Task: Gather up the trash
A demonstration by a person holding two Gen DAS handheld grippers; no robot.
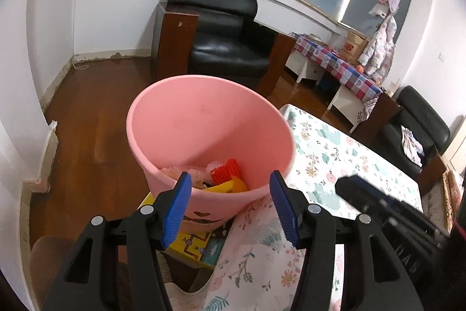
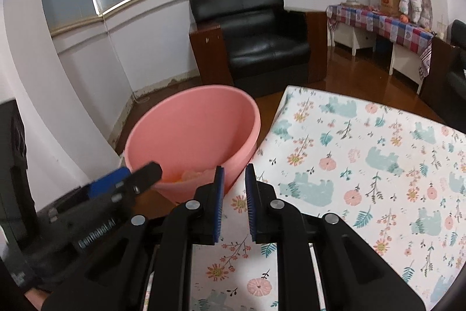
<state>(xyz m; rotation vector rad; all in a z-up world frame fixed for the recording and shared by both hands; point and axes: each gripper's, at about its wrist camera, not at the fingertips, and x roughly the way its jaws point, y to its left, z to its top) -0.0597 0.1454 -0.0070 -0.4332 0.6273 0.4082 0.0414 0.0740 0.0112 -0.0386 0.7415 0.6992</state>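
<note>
"GenRobot.AI" on left hand-held gripper

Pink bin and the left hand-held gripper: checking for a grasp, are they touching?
Apart. The left wrist view shows the left hand-held gripper open, its blue fingers flanking the pink bin without gripping it.

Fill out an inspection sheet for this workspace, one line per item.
Surface: table in floral cloth, bare where visible.
Job's things: pink bin beside the table's edge, holding red, yellow and pale trash.
Clutter: yellow board under the bin.
Grippers: left gripper open, empty, over the bin's near rim; right gripper nearly closed, empty, above the cloth.
Cables: nothing seen.
Surroundings: black armchair, checked side table, wood floor.
</note>
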